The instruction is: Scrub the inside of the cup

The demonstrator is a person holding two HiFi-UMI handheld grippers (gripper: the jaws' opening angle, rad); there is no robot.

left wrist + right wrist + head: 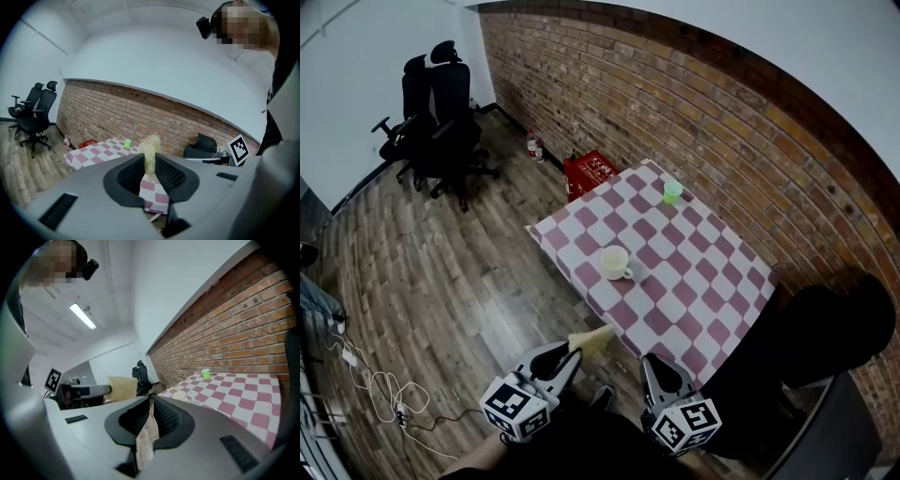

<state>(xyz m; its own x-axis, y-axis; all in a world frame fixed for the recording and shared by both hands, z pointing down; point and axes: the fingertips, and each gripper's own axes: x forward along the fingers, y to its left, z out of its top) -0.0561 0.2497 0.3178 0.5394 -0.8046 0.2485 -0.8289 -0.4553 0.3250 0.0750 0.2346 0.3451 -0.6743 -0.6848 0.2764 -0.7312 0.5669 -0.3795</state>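
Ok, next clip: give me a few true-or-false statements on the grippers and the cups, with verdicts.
1. The left gripper has its jaws closed on a yellow sponge. True.
2. The right gripper grips the white cup. False: its jaws are shut on nothing, and the cup stands on the table, apart from both grippers.
3. A small green cup stands near the table's far edge, by the brick wall. True.
4. The white cup lies tipped on its side. False: it stands upright, mouth up.
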